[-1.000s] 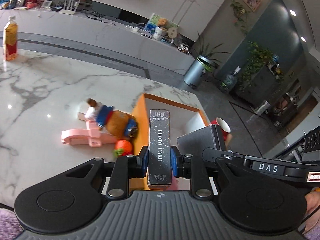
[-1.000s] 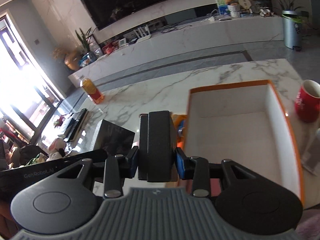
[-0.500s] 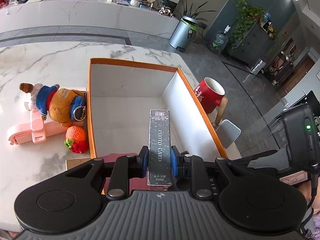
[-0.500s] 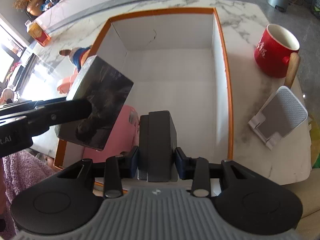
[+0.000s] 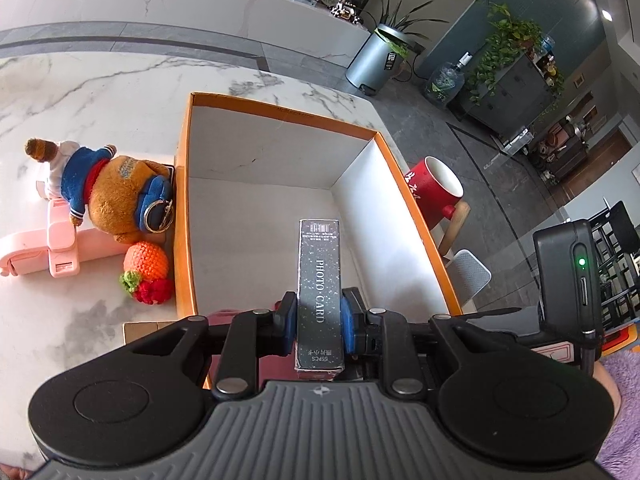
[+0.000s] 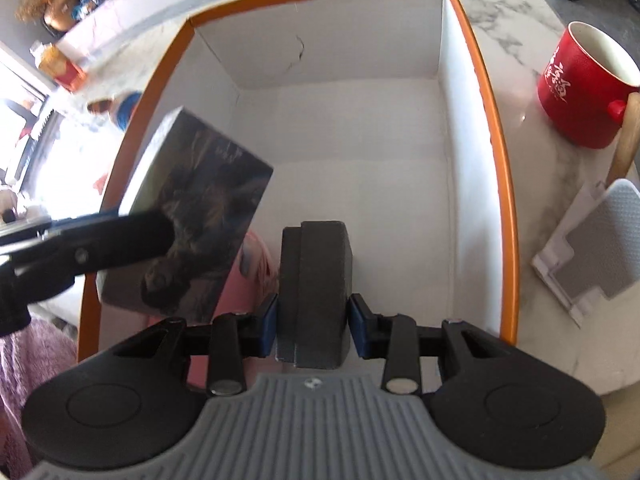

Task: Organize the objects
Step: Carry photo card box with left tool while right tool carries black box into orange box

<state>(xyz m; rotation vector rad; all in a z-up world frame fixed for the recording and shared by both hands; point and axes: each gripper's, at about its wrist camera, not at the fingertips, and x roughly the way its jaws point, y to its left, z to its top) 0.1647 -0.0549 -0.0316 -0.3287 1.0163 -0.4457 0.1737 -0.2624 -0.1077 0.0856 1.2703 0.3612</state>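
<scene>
So both hands are loaded up right now: left gripper (image 5: 319,318) has its blue pads clamped on a dark photo card box (image 5: 319,280), right gripper (image 6: 313,316) is squeezed on a dark grey block (image 6: 316,292). Both hang over the orange-rimmed box (image 6: 496,184), pointing down into its white inside, with a red mug (image 6: 580,92) just outside on the marble
</scene>
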